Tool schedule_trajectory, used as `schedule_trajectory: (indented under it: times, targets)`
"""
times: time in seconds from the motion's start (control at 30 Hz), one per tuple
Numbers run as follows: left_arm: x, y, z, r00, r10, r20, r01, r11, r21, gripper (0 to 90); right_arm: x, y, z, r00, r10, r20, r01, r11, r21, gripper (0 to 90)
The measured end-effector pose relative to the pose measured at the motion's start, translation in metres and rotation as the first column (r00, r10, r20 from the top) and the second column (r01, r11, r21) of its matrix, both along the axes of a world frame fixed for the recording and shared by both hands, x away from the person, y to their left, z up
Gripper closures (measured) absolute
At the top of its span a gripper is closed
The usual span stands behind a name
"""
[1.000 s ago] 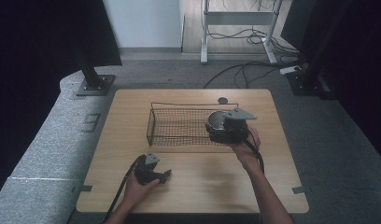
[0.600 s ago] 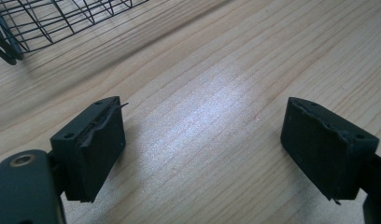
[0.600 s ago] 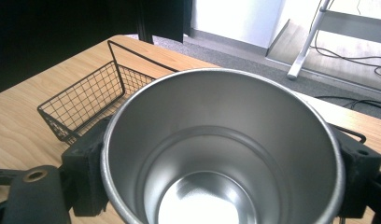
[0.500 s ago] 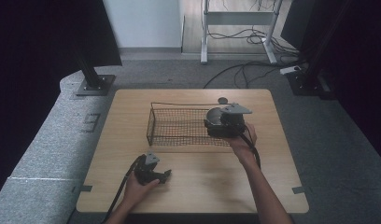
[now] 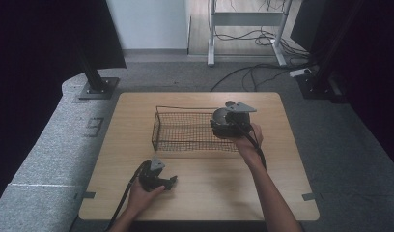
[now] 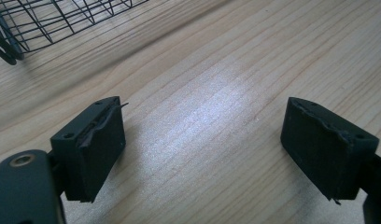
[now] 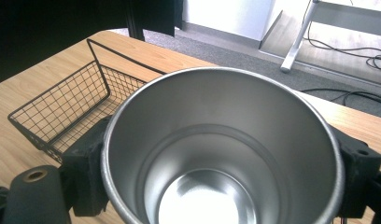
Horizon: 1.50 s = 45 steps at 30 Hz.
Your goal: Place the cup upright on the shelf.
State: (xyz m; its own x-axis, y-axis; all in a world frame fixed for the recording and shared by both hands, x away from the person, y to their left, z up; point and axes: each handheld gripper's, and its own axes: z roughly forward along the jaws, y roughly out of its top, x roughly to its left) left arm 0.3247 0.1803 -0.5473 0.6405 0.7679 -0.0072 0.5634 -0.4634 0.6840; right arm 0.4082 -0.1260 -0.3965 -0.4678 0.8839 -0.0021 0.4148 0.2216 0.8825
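Gripping steel cup [image 7: 221, 149] by its rim sides, right tool [image 5: 227, 122] is held over wire basket [image 5: 185, 130] | cup judged light, stiff, slippery | left tool [image 6: 202, 140] spread wide, empty, on tabletop [image 5: 209, 193]

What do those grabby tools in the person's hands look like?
Each is black and chunky. The left gripper has two blocky black jaws with worn, ragged pad edges and a brass-coloured screw at its base. A grey three-cornered plate tops each one, and a black cable trails back along each forearm. The right gripper looks the same. The forearms are bare, without sleeves.
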Motion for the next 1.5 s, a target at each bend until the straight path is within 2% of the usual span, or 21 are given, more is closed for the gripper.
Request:
schedule_trajectory:
  times: [0.37,0.87,1.03,1.17,1.5]
  targets:
    - [0.0,0.0,0.0,1.0,0.0,0.0,0.0,1.0,0.0,13.7,0.013,0.004,-0.001,0.9999,-0.006,-0.011,0.006,1.0,-0.014,14.2]
    - [0.0,0.0,0.0,1.0,0.0,0.0,0.0,1.0,-0.001,13.7,0.029,0.014,-0.009,0.9993,-0.005,-0.038,0.004,1.0,-0.019,14.2]
    - [0.0,0.0,0.0,1.0,0.001,0.001,-0.001,1.0,-0.001,13.7,0.034,0.016,-0.015,0.9989,-0.002,-0.046,0.001,1.0,-0.013,14.2]
    - [0.0,0.0,0.0,1.0,0.0,0.001,0.0,1.0,0.0,13.7,0.039,0.018,-0.021,0.9983,-0.014,-0.056,0.013,1.0,-0.028,14.2]
    - [0.0,0.0,0.0,1.0,-0.001,0.0,0.001,1.0,0.001,13.7,0.054,0.019,-0.036,0.995,-0.042,-0.091,0.04,0.999,-0.024,14.2]
